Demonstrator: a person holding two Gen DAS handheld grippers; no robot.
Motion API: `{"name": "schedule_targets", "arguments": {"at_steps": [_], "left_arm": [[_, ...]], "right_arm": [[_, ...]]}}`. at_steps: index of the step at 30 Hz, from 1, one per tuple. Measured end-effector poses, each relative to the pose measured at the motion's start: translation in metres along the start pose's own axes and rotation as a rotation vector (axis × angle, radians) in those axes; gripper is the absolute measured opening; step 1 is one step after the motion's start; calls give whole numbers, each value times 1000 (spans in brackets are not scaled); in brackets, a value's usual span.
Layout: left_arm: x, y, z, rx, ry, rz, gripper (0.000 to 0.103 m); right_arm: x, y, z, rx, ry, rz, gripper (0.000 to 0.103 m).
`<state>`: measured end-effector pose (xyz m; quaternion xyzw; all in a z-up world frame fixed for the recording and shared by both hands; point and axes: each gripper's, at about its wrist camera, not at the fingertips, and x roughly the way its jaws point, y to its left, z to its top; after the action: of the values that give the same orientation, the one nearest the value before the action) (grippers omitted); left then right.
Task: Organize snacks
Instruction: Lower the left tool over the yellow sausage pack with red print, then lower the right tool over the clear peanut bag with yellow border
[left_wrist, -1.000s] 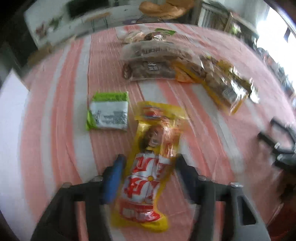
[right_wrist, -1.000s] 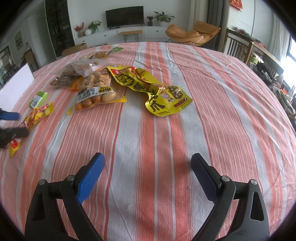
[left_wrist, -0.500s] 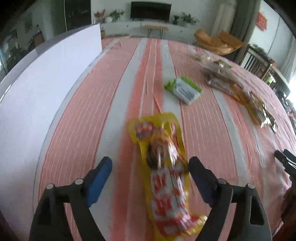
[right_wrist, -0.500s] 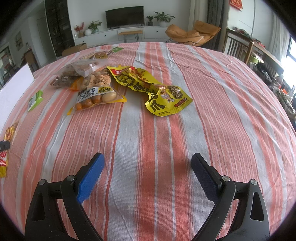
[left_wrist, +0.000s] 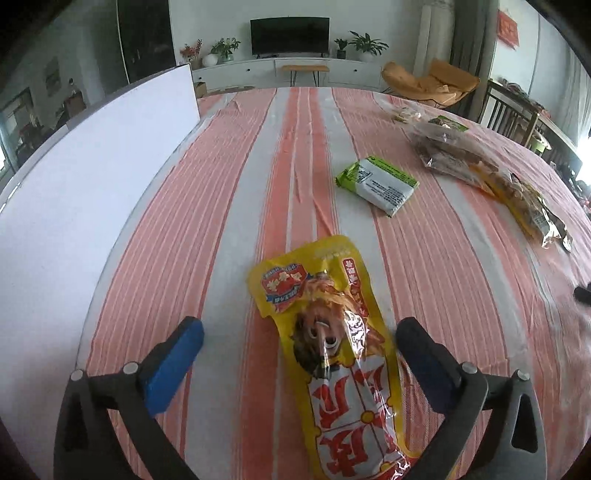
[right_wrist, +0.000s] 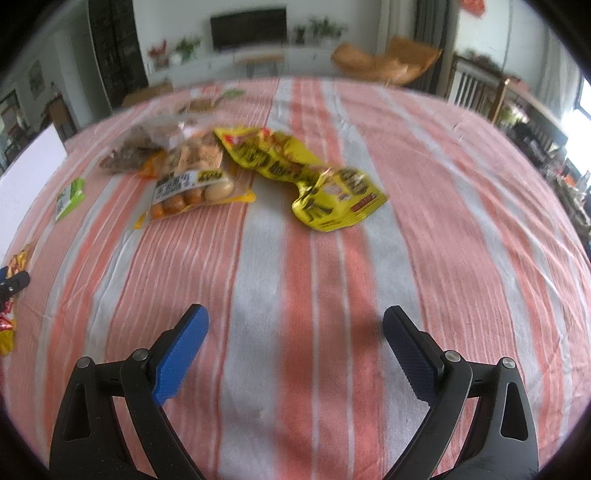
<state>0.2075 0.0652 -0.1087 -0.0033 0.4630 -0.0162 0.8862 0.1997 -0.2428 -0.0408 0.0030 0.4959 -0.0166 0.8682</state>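
On the striped desk (left_wrist: 229, 192), the left gripper (left_wrist: 299, 347) has just opened its jaws wide, releasing the yellow snack pouch (left_wrist: 332, 343) near the white board (left_wrist: 92, 177); the right gripper (right_wrist: 295, 343), jaws wide and empty, probably fetches another pack next.

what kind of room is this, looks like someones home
Most likely a home living and dining room: a television on a low white cabinet with potted plants, an orange lounge chair, and a striped tablecloth scattered with snack packets.

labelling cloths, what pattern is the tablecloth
Orange-pink and white stripes on the tablecloth, clearest in the left wrist view.

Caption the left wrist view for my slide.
Open left gripper straddles a yellow-and-red snack pouch lying on the striped tablecloth.
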Motion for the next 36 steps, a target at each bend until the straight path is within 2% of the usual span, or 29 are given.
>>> {"name": "schedule_targets", "arguments": {"at_steps": [2,4,7,11,12,14,17,20,23,25,27,28,31,35,36], "left_arm": [[-1,0,-2,0,-1,1,103],[0,-1,-1,-1,0,1,103],[-1,-1,-1,-1,0,1,103],[0,-1,-1,-1,0,0,103],[1,-1,0,-2,0,-1,103],[-2,0,-1,-3,-1,-1,103],[-2,0,-1,-3,-1,-2,103],[-2,0,-1,-3,-1,-2,103],[-2,0,-1,-3,-1,-2,103],[-2,0,-2,-3,-1,-2,103],[-2,0,-1,-2,0,-1,103],[-2,0,-1,-2,-1,0,103],[-2,0,-1,-2,-1,-2,103],[-2,0,-1,-3,-1,-2,103],[-2,0,-1,-3,-1,-2,103]], "right_arm": [[-5,5,17,40,17,103,97],[-14,21,46,49,-25,170,97],[0,54,88,-39,-19,152,95],[54,87,114,-121,123,75,91],[61,92,114,-137,137,44,81],[60,99,108,-183,112,-47,64],[44,101,83,-199,131,41,63],[15,107,37,-317,136,66,63],[-17,102,-10,-379,113,77,66],[-32,97,-28,-370,64,77,79],[-41,95,-33,-361,-10,67,87],[-40,95,-33,-360,-29,57,87],[-21,100,-24,-365,-8,29,88],[-1,83,-11,-253,5,132,94],[1,79,-10,-230,-14,140,94]]}}
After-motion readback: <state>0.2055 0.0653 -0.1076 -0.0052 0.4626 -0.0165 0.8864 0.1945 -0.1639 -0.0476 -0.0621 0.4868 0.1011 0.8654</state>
